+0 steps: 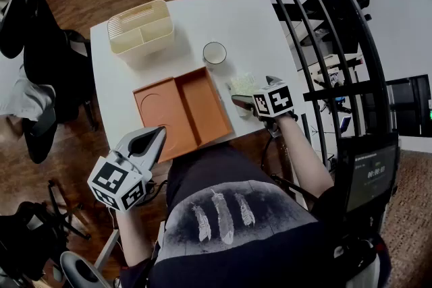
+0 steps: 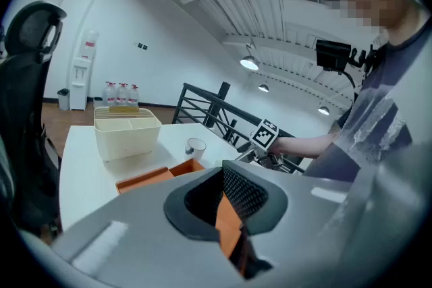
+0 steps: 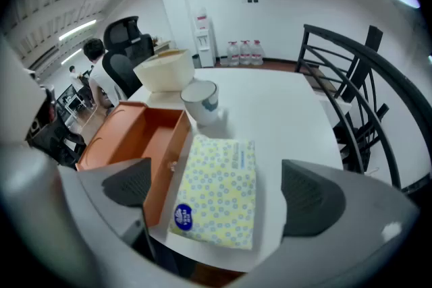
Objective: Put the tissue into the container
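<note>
As listed from the head view, left to right, with clock positions taken from the middle of the white table (image 1: 256, 23): black office chair (image 1: 40, 57), off the table at 9 o'clock. Grey left gripper (image 1: 159, 134), off the near edge at 7 o'clock, tips aimed toward 1 o'clock. Jaws together but for a thin slit, nothing gripped, only an orange sliver visible through the slit in the left gripper view. Cream container (image 1: 145, 37), upright at 11 o'clock, divided into compartments, well apart from both grippers. Orange tray (image 1: 202, 104), flat at 6 o'clock, two compartments, the left one with a round recess, near-left corner just beside the left gripper's tips. Pale cup (image 1: 214, 52), upright at 1 o'clock, near the tray's far-right corner. Tissue pack (image 1: 243, 84), yellow with a small dotted print, flat on the table at 4 o'clock, just beside the tray's right wall, outside the container. Grey right gripper (image 3: 219, 193), at 4 o'clock over the table edge, jaws spread fully wide, one pad on either side of the tissue pack, neither pad touching it, nothing held. Black railing (image 1: 324, 10), off the table at 3 o'clock.
</note>
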The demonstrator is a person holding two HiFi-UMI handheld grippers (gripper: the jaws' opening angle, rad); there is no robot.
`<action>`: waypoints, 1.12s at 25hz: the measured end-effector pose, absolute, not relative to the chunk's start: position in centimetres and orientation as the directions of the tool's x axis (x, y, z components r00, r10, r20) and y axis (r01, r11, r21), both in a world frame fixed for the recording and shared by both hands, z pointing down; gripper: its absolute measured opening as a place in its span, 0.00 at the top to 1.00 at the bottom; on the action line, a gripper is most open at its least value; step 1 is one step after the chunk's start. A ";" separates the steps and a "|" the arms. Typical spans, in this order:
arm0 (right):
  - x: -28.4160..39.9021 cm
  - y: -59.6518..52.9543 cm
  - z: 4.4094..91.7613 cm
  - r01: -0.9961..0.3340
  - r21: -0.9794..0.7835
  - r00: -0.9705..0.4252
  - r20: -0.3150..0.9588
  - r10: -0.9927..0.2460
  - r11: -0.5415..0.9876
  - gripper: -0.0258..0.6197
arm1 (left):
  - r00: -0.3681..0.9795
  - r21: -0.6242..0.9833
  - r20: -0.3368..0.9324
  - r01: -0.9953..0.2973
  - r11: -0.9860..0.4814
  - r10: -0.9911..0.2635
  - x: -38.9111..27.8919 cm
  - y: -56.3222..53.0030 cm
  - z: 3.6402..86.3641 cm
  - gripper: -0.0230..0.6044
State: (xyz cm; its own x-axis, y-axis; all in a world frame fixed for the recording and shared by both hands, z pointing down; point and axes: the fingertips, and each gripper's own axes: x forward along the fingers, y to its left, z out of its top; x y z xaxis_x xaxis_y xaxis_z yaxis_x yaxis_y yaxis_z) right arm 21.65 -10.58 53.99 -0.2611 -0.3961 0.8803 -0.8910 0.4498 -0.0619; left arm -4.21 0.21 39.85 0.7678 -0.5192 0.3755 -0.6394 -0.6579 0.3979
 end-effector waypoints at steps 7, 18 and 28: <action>20.3 -8.3 60.3 -0.870 -0.064 -0.195 0.956 -0.221 0.489 0.04 | 0.723 0.402 0.441 -0.689 -0.603 -0.532 -5.6 2.8 39.9 0.94; 19.6 -6.9 55.1 -0.870 -0.243 -0.371 0.897 -0.242 0.430 0.21 | 0.712 0.375 0.434 -0.700 -0.607 -0.553 -5.1 3.2 38.3 0.94; 9.1 -4.1 46.9 -0.719 -0.429 -0.639 0.717 -0.277 0.547 0.21 | 0.735 0.376 0.421 -0.675 -0.635 -0.532 -5.5 2.2 40.3 0.94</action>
